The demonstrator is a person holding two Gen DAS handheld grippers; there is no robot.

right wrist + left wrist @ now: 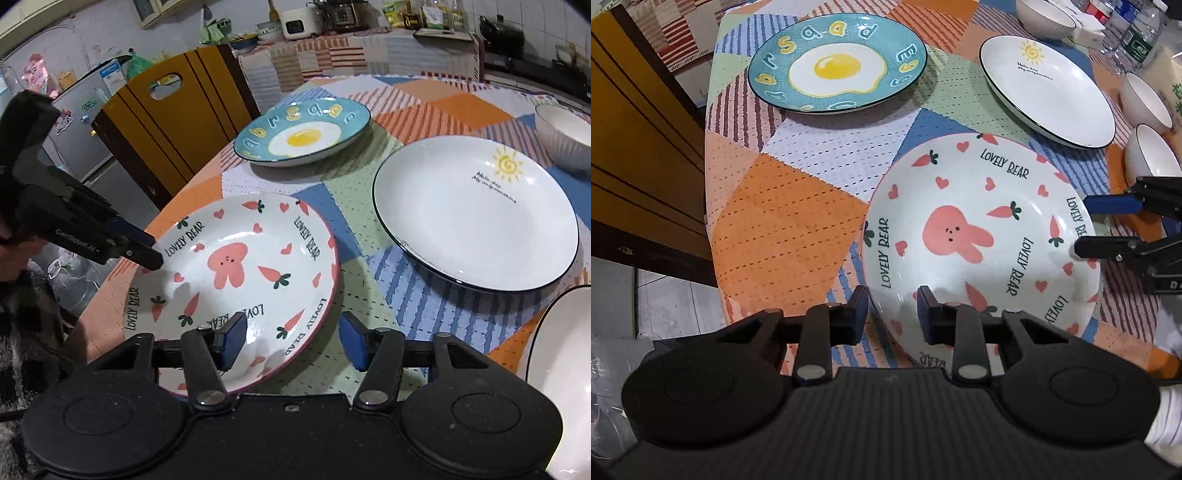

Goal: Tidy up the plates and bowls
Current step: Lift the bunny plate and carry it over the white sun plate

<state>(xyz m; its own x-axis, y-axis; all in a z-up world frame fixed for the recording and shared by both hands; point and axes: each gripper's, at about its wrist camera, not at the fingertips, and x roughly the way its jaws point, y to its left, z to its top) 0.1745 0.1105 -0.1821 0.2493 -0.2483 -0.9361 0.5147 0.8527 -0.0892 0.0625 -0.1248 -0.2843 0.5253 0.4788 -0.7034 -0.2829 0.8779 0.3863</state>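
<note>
A white bunny plate (979, 240) marked "Lovely Bear" lies on the patchwork tablecloth; it also shows in the right wrist view (240, 280). My left gripper (892, 315) is open, its fingers straddling the plate's near rim. My right gripper (291, 341) is open, straddling the plate's rim on its side; it shows in the left wrist view (1097, 229). A blue egg plate (836, 62) (303, 129) and a white sun plate (1049, 88) (476, 210) lie beyond.
White bowls (1145, 101) (1152, 155) stand along the right edge, another (1045, 16) at the back by water bottles (1137, 33). A ribbed bowl (563, 133) and a near bowl (561, 369) show at right. A yellow chair (166, 114) stands at the table's left edge.
</note>
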